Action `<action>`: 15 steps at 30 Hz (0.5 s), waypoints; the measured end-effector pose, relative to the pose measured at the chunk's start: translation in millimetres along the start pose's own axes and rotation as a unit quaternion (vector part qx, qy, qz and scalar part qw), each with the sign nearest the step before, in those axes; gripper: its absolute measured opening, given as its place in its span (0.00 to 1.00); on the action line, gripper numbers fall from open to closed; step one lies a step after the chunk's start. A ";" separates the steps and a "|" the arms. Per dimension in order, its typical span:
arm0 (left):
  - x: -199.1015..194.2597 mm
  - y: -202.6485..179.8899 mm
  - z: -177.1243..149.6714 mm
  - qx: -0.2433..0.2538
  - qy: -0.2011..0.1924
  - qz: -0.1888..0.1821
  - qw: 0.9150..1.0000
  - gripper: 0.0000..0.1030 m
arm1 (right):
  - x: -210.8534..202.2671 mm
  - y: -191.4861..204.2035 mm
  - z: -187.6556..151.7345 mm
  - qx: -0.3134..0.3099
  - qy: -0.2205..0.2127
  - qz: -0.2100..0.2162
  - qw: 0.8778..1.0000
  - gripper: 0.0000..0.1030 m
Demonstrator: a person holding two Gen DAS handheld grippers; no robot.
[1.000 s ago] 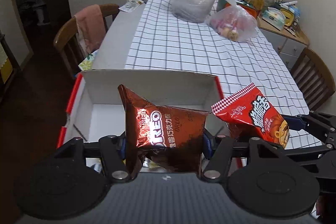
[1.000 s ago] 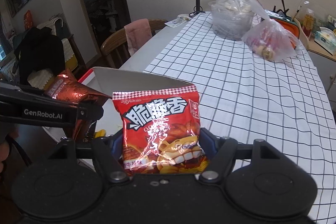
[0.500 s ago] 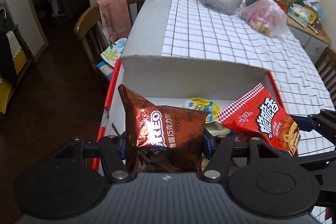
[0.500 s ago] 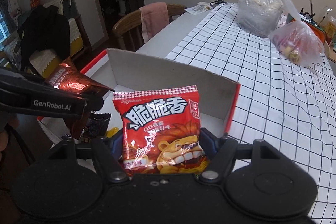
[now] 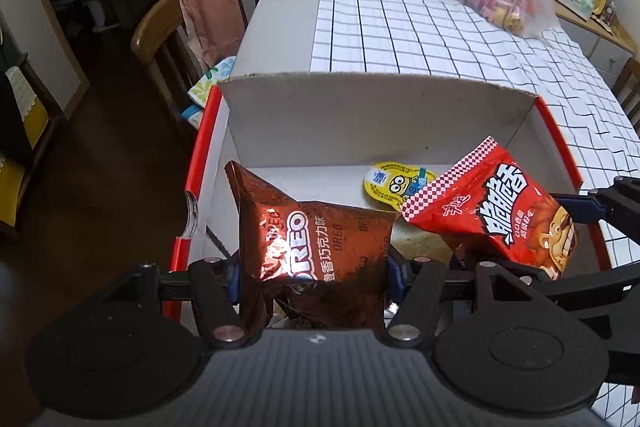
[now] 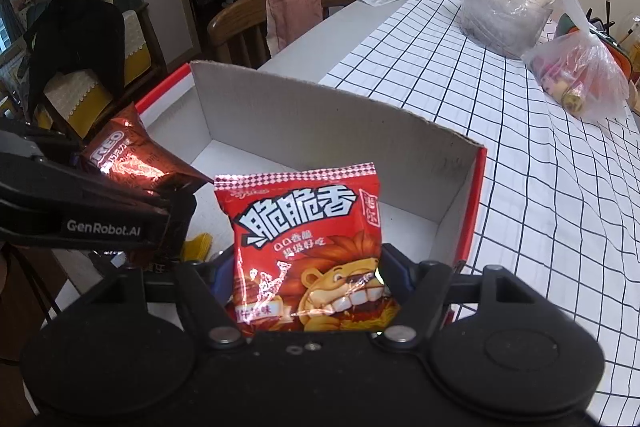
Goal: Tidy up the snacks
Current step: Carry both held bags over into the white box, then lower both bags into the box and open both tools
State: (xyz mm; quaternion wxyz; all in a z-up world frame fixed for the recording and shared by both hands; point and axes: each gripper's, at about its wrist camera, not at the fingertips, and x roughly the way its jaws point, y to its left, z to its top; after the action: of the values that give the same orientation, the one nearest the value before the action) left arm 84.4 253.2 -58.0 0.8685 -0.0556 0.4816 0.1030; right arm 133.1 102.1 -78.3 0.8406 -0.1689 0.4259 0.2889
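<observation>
The left tongs angled steeply down over the open box, clenched on a brown Oreo bag held by its lower part. The bag stood upright, long axis vertical, crumpled top edge toward the box's far wall. Just to the right, the right tongs tilted down likewise, grasping a red lion snack bag by its lower sides, checkered top seam uppermost. In the left view that red bag leaned toward the brown one, their top corners nearly meeting. Both hung above the box floor, where a yellow Minion packet lay. The box sat at the near end of the checked surface.
</observation>
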 end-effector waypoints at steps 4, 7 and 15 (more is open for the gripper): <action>4.7 0.3 -1.9 0.004 0.009 0.002 1.000 0.61 | 3.2 2.3 -2.3 -0.005 0.009 -0.001 1.000 0.69; 8.0 -0.1 -3.4 0.003 0.013 0.003 1.000 0.61 | 4.9 2.8 -4.8 -0.003 0.013 0.000 1.000 0.70; 8.0 -0.8 -8.3 0.000 0.015 -0.002 1.000 0.65 | 5.4 3.7 -11.1 -0.001 0.016 0.000 1.000 0.72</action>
State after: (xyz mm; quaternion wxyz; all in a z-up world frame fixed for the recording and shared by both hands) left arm 81.9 251.8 -69.2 0.8613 -0.0583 0.4947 0.1003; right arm 126.5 100.9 -89.2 0.8334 -0.1743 0.4395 0.2862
